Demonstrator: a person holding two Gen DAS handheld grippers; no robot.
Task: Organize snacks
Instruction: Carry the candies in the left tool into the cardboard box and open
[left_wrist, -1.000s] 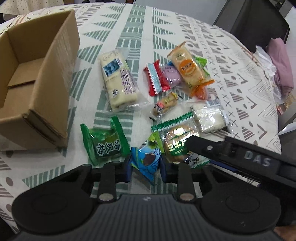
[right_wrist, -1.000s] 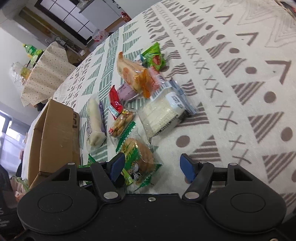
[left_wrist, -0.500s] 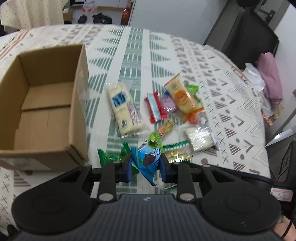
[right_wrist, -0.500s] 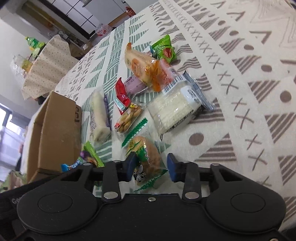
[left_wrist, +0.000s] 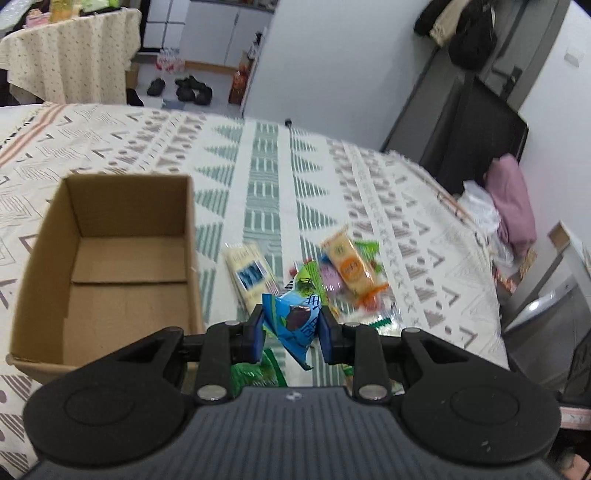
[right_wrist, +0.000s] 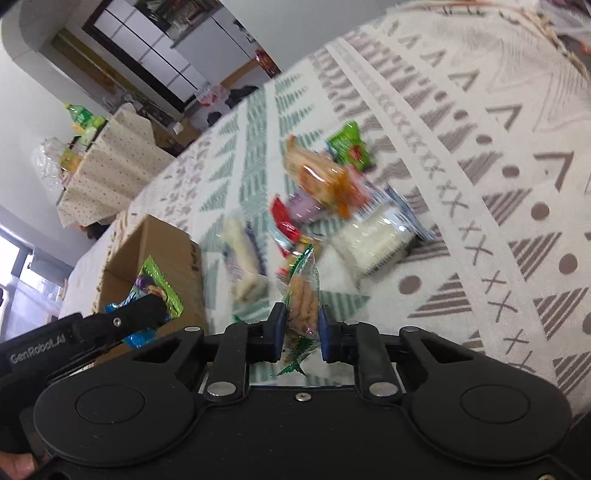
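Left gripper (left_wrist: 290, 328) clamps blue packet (left_wrist: 293, 321); right gripper (right_wrist: 301, 332) closing on cookie packet (right_wrist: 303, 295). Slippery wrappers risk slipping before box (left_wrist: 110, 258), left of frame.

The left gripper (left_wrist: 291, 328) points forward and down, its blue fingers (left_wrist: 256, 332) pressed on either side of a blue packet (left_wrist: 293, 321) held clear of the bench. In the right wrist view it shows at the lower left as a black arm. The right gripper (right_wrist: 301, 328) also tilts downward; its jaws are closing, and its fingers (right_wrist: 277, 326) pinch a green-edged snack (right_wrist: 303, 301) that stands upright between them. A bit of a hand (right_wrist: 16, 466) shows at the bottom left corner.
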